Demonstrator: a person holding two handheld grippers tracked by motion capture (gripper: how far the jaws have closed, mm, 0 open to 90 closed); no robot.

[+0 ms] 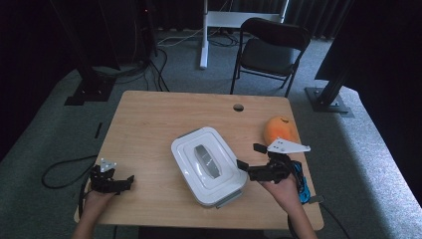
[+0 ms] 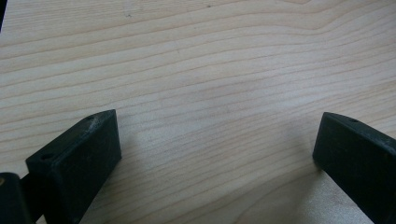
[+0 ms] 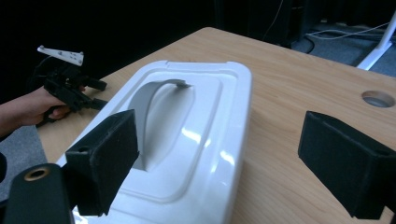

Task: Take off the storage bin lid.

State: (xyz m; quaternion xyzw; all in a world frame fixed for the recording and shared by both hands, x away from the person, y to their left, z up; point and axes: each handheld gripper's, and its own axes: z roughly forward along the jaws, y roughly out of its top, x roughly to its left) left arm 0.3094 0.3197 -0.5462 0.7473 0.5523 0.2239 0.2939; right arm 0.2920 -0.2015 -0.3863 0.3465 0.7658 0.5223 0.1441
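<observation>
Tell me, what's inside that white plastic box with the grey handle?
The white lid with its grey handle covers the white plastic box, so its contents stay hidden.

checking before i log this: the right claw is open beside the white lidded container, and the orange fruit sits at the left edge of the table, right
Not quite. The orange fruit sits near the table's right edge, beyond the right claw, as the high view shows. The rest holds: that claw is open beside the white lidded container.
</observation>
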